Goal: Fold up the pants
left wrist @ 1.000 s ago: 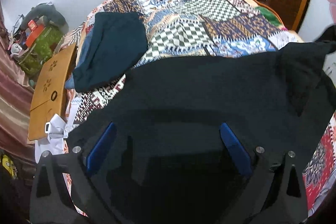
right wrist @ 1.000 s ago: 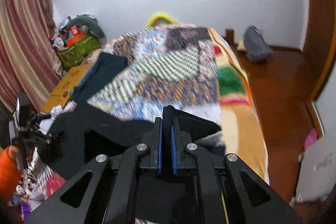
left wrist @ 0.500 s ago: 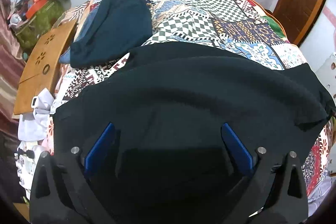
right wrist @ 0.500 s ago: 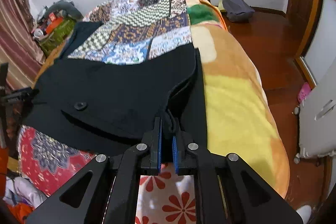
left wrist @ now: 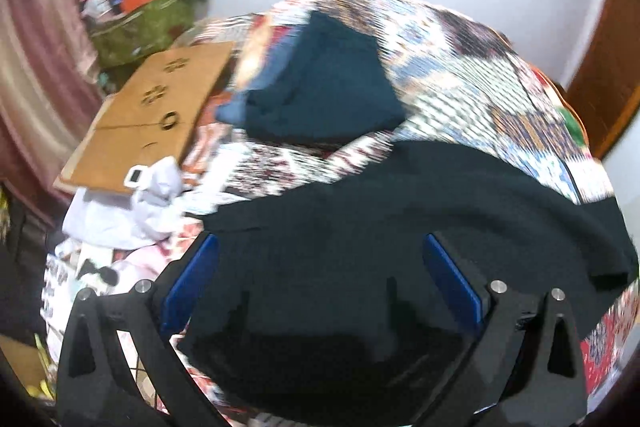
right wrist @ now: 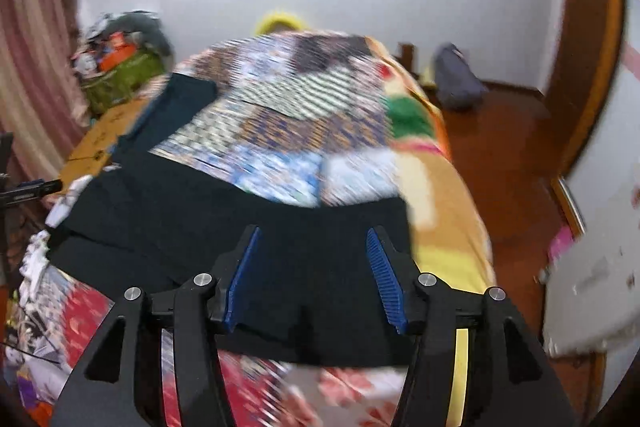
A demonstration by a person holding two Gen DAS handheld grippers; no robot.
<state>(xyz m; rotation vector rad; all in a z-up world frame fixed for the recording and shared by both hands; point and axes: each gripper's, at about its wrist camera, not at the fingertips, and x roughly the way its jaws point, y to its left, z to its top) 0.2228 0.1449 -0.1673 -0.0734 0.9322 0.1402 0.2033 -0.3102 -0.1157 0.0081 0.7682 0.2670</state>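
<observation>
pants: black fabric pants (right wrist: pixel 224 227) flat on patchwork quilt (right wrist: pixel 304 115);
left gripper (left wrist: pixel 320 279): jaws apart, above pants;
right gripper (right wrist: pixel 314 259): jaws apart, above pants

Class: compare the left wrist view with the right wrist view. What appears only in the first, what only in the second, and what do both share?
Only the left wrist view shows the left claw, open over the black pants, and crumpled white cloth.

Only the right wrist view shows the right claw, open, the wooden floor and a grey bag.

Both show the black pants, patchwork bedspread, folded dark garment and cardboard.
</observation>
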